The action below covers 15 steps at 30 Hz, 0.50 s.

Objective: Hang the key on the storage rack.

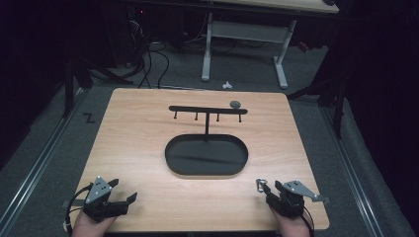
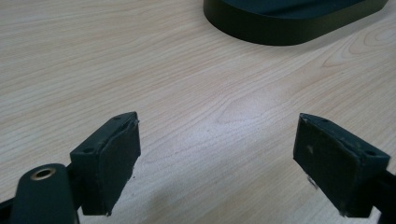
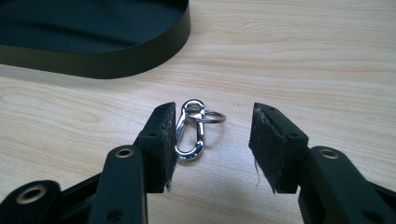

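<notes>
1. Task thing = silver snap clip w/ small split ring on its top eye. It lies flat on the wooden table, near the front-right corner; in the high view it's at.

2. Right gripper: jaws moderately open, holding nothing. In the right gripper view the clip sits betw. the pads but off-centre, right against the 9 o'clock pad (touching or a hair apart, can't tell), w/ a clear gap to the 3 o'clock pad.

3. Long axis: clip runs approx 12–6 o'clock in that view, i.e. along the jaws, ring end at 12. So the pads would close across its narrow width, not its length.

4. Judgement: a small shift of the gripper toward 9 o'clock would centre the clip before closing; otherwise the 3 o'clock pad has to sweep it across.

5. Left gripper: jaws wide, empty, bare table betw. them; at front-left corner, well apart from the clip. Right hand is clearly nearer.

6. Black oval tray w/ hook stand sits at 11 o'clock from the right gripper in the high view; likely destination.
</notes>
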Each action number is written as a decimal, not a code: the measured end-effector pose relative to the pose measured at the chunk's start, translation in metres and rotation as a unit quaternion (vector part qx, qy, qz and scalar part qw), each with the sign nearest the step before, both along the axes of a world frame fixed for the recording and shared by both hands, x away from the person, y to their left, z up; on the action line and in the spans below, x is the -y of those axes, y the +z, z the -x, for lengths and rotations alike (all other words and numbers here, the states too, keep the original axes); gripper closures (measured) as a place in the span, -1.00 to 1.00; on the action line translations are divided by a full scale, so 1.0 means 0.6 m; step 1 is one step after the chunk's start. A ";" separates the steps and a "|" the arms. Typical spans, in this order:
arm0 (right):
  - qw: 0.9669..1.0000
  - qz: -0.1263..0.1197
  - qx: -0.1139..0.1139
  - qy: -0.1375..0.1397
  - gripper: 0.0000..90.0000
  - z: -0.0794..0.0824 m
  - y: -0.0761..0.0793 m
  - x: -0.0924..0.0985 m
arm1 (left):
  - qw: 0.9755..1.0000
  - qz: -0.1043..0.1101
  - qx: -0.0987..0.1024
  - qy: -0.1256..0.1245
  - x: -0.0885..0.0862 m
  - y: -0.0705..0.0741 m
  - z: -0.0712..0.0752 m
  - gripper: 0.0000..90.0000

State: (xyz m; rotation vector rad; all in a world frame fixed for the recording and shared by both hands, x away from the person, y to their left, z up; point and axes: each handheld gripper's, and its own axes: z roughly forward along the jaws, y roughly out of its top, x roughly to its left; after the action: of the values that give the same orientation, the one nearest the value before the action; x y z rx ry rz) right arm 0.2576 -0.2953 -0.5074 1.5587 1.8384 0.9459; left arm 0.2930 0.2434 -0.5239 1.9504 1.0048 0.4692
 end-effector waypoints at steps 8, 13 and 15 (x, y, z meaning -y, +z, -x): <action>1.000 0.005 -0.003 0.005 0.09 0.003 -0.004 -0.004 | 1.000 -0.004 -0.002 -0.013 0.012 -0.002 -0.008 -0.66; 1.000 0.005 -0.003 0.002 0.09 0.006 -0.002 -0.003 | 1.000 -0.004 -0.004 -0.018 0.012 -0.001 -0.008 -0.66; 1.000 0.005 0.000 0.004 0.08 0.006 -0.002 0.000 | 1.000 -0.005 -0.004 -0.019 0.013 -0.002 -0.008 -0.66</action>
State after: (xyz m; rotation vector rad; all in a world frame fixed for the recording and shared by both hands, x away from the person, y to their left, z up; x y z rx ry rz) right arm 0.2538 -0.2951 -0.5087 1.5474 1.8472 0.9397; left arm 0.2978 0.2355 -0.5249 1.9774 0.9715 0.4464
